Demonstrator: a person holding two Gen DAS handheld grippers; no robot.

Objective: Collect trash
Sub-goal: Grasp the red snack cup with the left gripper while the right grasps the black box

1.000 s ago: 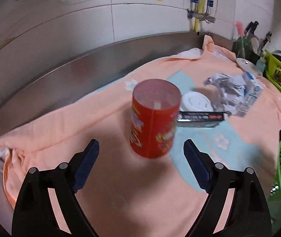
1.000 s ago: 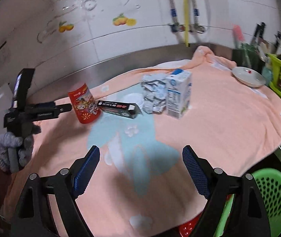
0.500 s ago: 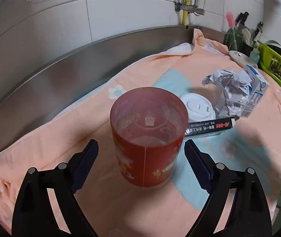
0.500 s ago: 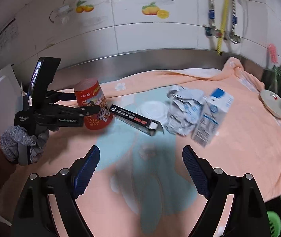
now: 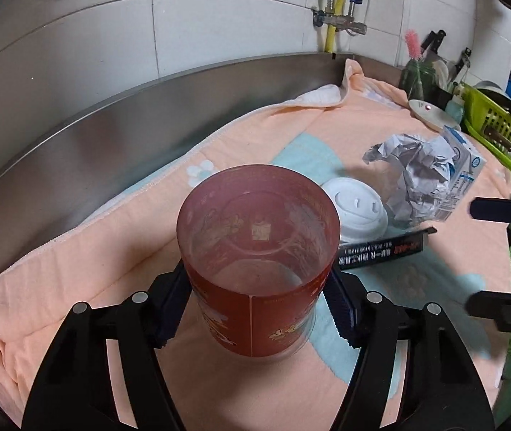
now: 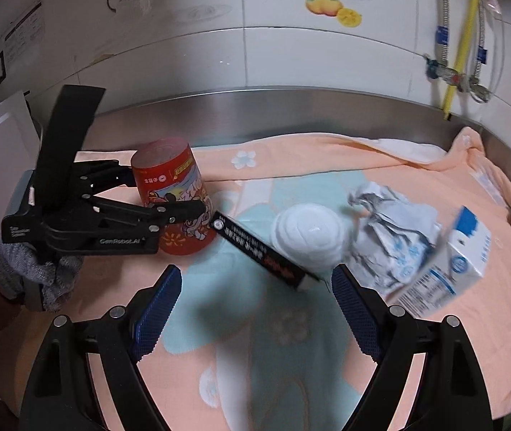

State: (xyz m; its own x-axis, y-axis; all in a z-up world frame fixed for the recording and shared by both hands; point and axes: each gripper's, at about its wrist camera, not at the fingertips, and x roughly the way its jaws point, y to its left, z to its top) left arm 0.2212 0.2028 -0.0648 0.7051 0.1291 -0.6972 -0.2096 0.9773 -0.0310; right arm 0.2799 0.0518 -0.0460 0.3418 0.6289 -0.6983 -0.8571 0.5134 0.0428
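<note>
Left wrist view: left tongs [image 5: 257, 300] closing on upright red cup [image 5: 255, 251], pads touching sides; right tongs [image 6: 253, 309] released, w/ nothing between.

A red cup [image 5: 259, 269] stands upright at left, with a black box [image 6: 266, 256], white lid [image 6: 307, 239], crumpled paper [image 6: 392, 230] and tilted carton [image 6: 449, 262] rightward.
</note>
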